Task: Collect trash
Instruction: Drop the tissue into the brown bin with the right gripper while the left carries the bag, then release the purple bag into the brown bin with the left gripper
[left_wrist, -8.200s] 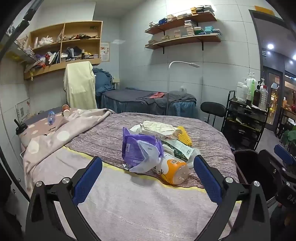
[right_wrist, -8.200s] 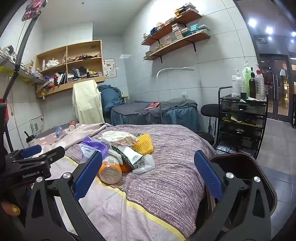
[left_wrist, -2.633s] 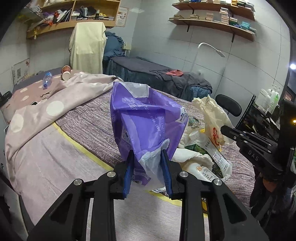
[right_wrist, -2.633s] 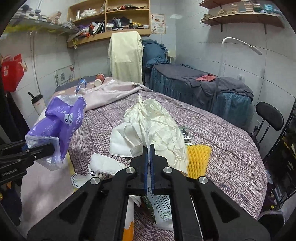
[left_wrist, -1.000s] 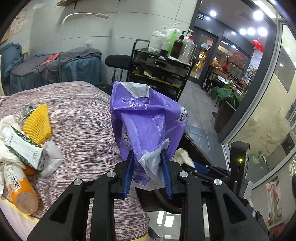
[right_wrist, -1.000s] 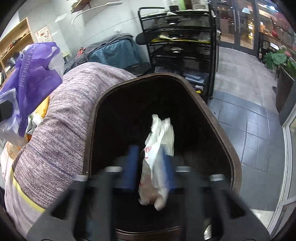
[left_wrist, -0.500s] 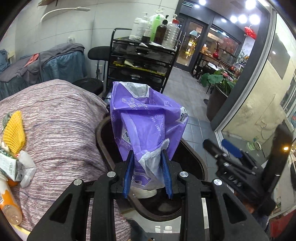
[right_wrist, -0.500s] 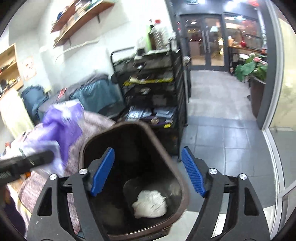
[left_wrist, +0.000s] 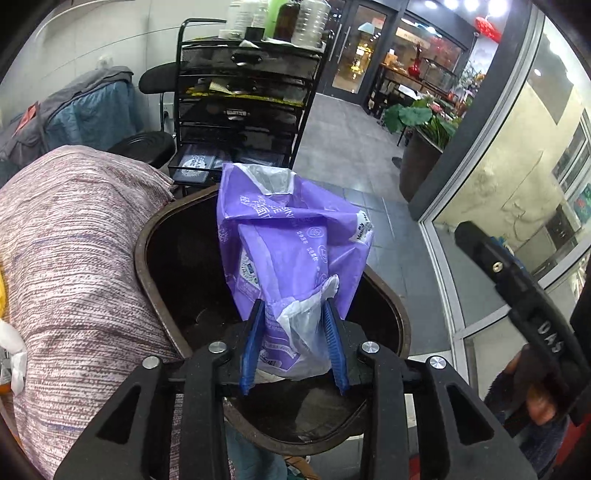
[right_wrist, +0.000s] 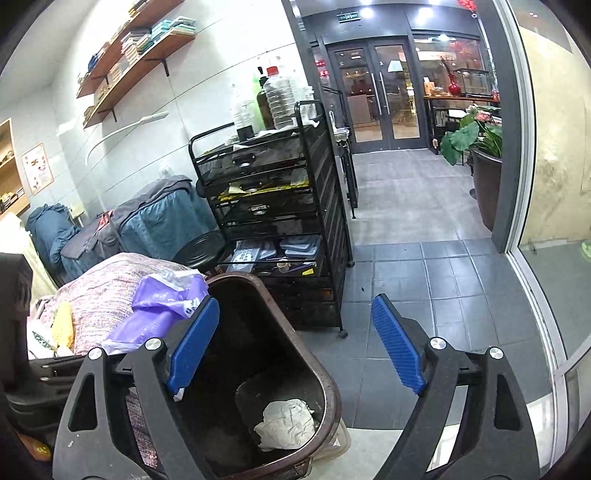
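My left gripper (left_wrist: 293, 345) is shut on a purple plastic bag (left_wrist: 291, 240) and holds it right over the open brown trash bin (left_wrist: 151, 273). The bag also shows in the right wrist view (right_wrist: 162, 306), at the bin's (right_wrist: 325, 387) left rim. A crumpled white bag (right_wrist: 284, 424) lies at the bin's bottom. My right gripper (right_wrist: 295, 347) is open and empty, above the bin's right side. Its body shows at the right of the left wrist view (left_wrist: 517, 288).
The bed with a purple-striped cover (left_wrist: 62, 240) is directly left of the bin, with yellow foam netting (right_wrist: 62, 325) and other trash on it. A black wire cart (right_wrist: 280, 214) with bottles stands behind the bin. Grey tiled floor (right_wrist: 424, 266) runs right toward glass doors.
My left gripper has carried the purple bag further over the bin's mouth. My right gripper stays open and has drawn slightly up and away from the bin, the white bag left inside.
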